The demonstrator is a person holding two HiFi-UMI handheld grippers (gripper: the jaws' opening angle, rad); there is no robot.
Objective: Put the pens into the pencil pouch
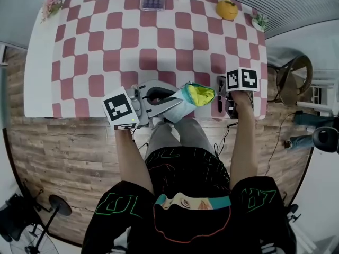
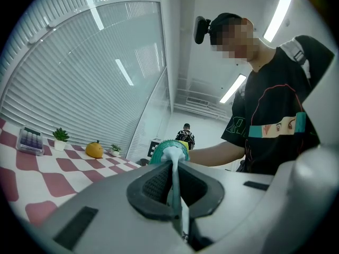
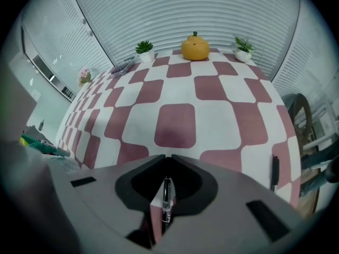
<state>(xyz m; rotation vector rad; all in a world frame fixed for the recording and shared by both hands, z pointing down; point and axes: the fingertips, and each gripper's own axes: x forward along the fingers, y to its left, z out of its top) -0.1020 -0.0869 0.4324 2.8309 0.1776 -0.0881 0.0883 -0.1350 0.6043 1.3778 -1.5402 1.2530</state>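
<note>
Head view: my left tongs hold the pencil pouch open-mouthed at the tabletop edge, with my right tongs beside it. Left gripper view: pouch fabric pinched tight. Right gripper view: tongs narrowed on one pen; second pen still lying out. Neither is pouched.

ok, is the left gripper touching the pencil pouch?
Touching. The left gripper view shows the left gripper shut on the pencil pouch, its fabric pinched between the jaws.
</note>
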